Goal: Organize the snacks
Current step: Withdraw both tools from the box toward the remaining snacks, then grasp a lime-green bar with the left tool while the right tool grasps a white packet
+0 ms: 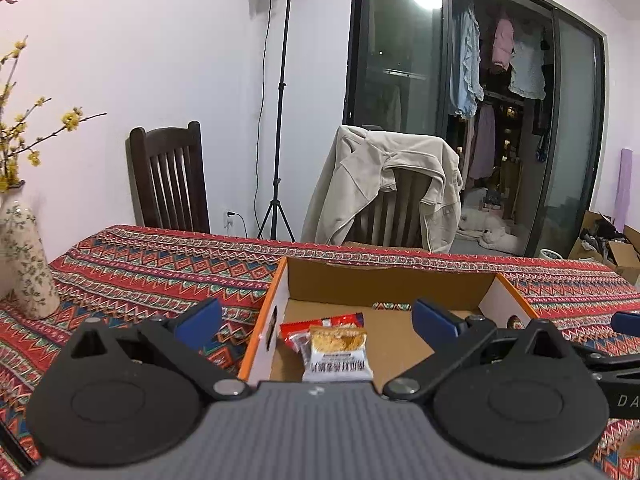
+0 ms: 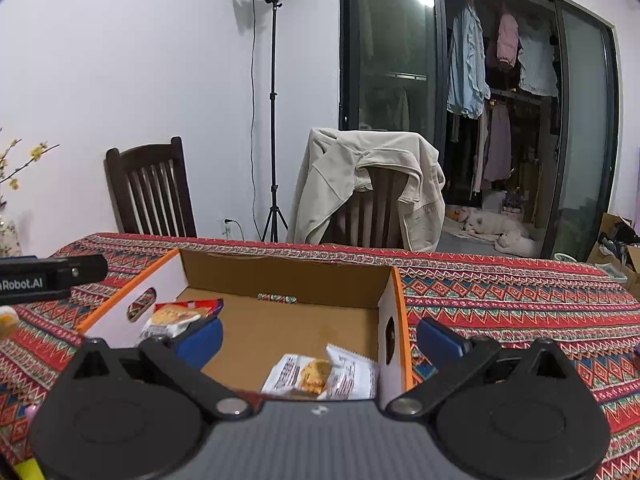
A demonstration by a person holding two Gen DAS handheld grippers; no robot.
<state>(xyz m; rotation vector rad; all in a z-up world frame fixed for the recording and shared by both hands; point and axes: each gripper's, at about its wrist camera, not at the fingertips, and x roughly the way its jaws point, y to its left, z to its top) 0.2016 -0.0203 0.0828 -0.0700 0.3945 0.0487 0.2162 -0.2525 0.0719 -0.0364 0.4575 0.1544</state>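
An open cardboard box (image 1: 384, 280) with orange rims stands on the patterned tablecloth. It also shows in the right wrist view (image 2: 280, 276). In its left part lie a red snack packet (image 1: 320, 322) and a clear-wrapped biscuit packet (image 1: 338, 354), seen too in the right wrist view (image 2: 172, 318). In its right near corner lie white-wrapped biscuit packets (image 2: 320, 376). My left gripper (image 1: 316, 320) is open and empty above the box's left side. My right gripper (image 2: 320, 338) is open and empty above the box's right side.
A flowered vase (image 1: 24, 256) with yellow blossoms stands at the table's left. Two dark chairs (image 1: 170, 180) stand behind the table, one draped with a beige jacket (image 1: 384, 184). A light stand (image 1: 280, 120) is by the wall.
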